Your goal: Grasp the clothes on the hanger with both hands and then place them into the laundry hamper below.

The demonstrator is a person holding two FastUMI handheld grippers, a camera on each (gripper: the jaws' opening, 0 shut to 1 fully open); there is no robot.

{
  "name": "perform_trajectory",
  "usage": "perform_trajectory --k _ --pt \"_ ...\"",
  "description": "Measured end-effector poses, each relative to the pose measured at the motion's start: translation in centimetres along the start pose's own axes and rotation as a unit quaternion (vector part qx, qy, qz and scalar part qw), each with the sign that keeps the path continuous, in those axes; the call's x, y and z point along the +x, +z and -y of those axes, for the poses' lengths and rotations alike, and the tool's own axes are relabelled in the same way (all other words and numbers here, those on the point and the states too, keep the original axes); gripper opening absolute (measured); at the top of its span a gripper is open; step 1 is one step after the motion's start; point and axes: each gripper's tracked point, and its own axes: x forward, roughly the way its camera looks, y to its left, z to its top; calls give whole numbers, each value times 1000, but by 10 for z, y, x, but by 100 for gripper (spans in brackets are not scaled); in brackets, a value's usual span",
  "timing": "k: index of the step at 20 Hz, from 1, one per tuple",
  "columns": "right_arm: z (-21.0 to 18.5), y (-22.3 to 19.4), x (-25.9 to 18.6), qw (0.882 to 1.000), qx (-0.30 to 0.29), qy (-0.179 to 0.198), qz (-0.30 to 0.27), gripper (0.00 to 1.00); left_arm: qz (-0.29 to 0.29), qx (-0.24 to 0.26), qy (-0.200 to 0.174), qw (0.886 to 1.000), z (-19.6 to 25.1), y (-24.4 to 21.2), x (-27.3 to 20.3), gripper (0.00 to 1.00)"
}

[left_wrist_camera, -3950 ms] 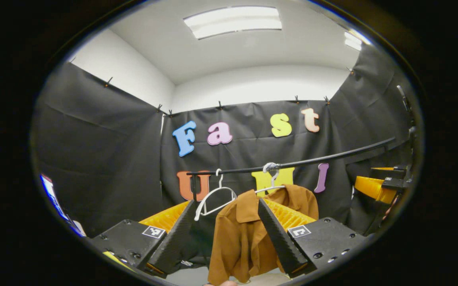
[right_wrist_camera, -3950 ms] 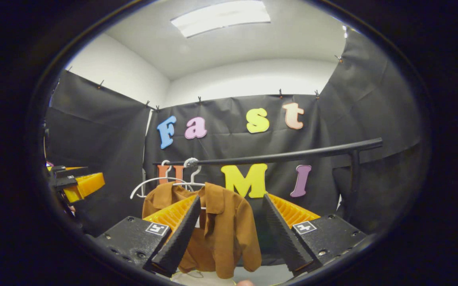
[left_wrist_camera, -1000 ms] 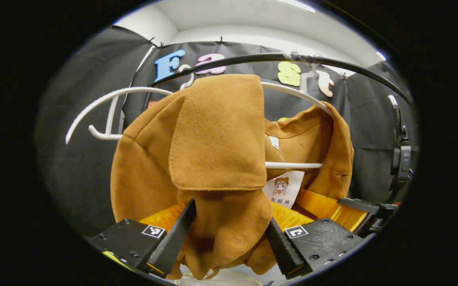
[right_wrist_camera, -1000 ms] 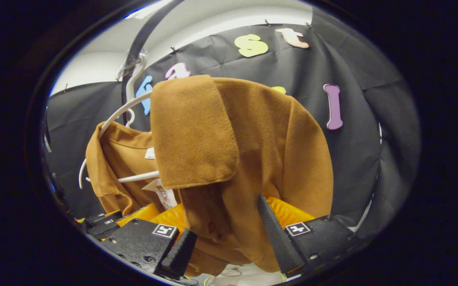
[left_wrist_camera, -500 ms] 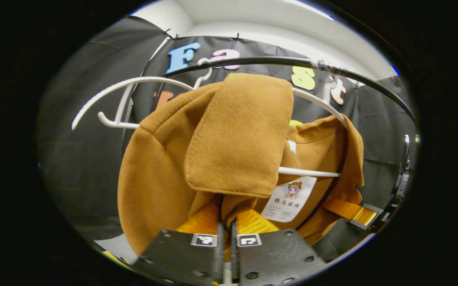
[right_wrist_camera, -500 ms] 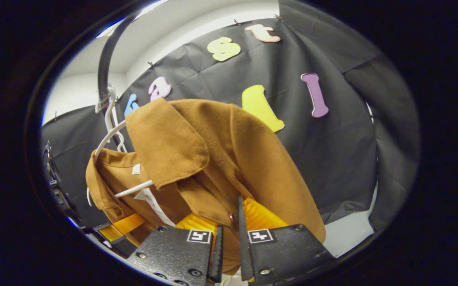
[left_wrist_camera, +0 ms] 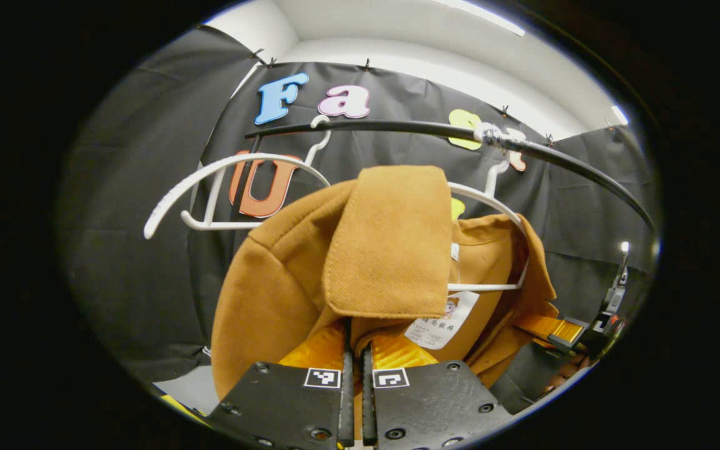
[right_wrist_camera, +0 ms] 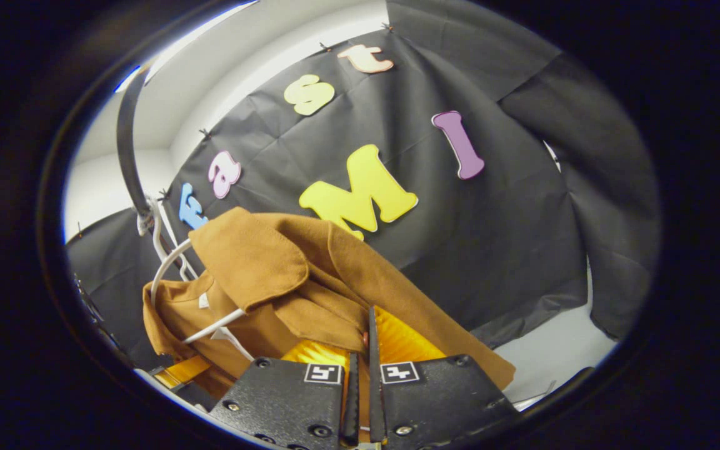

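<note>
Booth interior: black cloth walls (left_wrist_camera: 135,206) pinned below a white wall and ceiling, with a dark rail (left_wrist_camera: 397,128) crossing in front of the cloth. In the left gripper view, two white hangers hook over this rail: an empty hanger (left_wrist_camera: 222,187) to the left and, beside it, the hanger (left_wrist_camera: 491,250) that carries the brown jacket (left_wrist_camera: 272,294). The jacket's broad collar flap (left_wrist_camera: 391,244) folds down over its front, and a white label (left_wrist_camera: 438,325) hangs inside the neck opening.

Left gripper (left_wrist_camera: 355,350): its fingers are pressed nearly together, with brown cloth from just under the collar flap pinched between them. At the lower right edge of this view, the other gripper (left_wrist_camera: 554,328) meets the far side of the jacket.

In the right gripper view, the rail (right_wrist_camera: 125,150) curves up the left side and the jacket (right_wrist_camera: 360,275) slopes down from the hanger (right_wrist_camera: 172,262) toward the camera, its collar flap (right_wrist_camera: 247,262) uppermost. Right gripper (right_wrist_camera: 363,350): its fingers are likewise closed to a narrow gap, clamping a fold of the jacket's front edge below the collar. A pale floor (right_wrist_camera: 554,356) lies beyond the jacket's lower hem at lower right.

The jacket is on its hanger, gripped on both sides.
</note>
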Motion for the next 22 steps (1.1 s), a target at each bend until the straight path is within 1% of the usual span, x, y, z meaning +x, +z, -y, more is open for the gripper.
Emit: perform_trajectory --k 1,2,4,6,7,8,9,10,11,12,13,14,17,22 --pt "2 3 -4 1000 8 1 4 10 0 0 -1 1000 -4 5 -5 10" --pt "2 7 -4 1000 15 3 7 10 -1 2 -1 1000 -8 10 -9 5" --pt "3 11 -6 999 33 8 8 10 -8 5 -3 1000 -13 15 -14 5" --pt "4 16 -10 998 56 12 12 10 3 8 2 1000 -20 25 -20 5" --pt "4 20 -14 997 68 17 20 9 7 11 6 1000 -24 31 -25 5" --pt "3 22 -15 996 78 24 23 9 11 7 15 1000 -30 31 -18 10" --pt "0 23 -15 995 89 32 24 10 9 -1 9 1000 -31 36 -23 7" --pt "-2 26 -15 994 97 37 24 10 12 -7 9 1000 -29 40 -29 6" --pt "-2 27 -15 994 102 42 22 9 15 -6 12 1000 -32 46 -32 1" --pt "-1 28 -15 993 107 45 18 8 20 -5 13 1000 -32 51 -35 7" --pt "-3 29 -15 992 111 51 14 8 24 -6 11 1000 -31 55 -37 1" --pt "-3 31 -15 991 119 54 13 7 29 -7 9 1000 -31 61 -40 7" --pt "-3 38 -16 985 155 69 13 7 41 -12 18 999 -41 73 -44 6" --pt "-7 49 -11 976 195 94 13 6 51 -48 10 997 -49 87 -41 6"
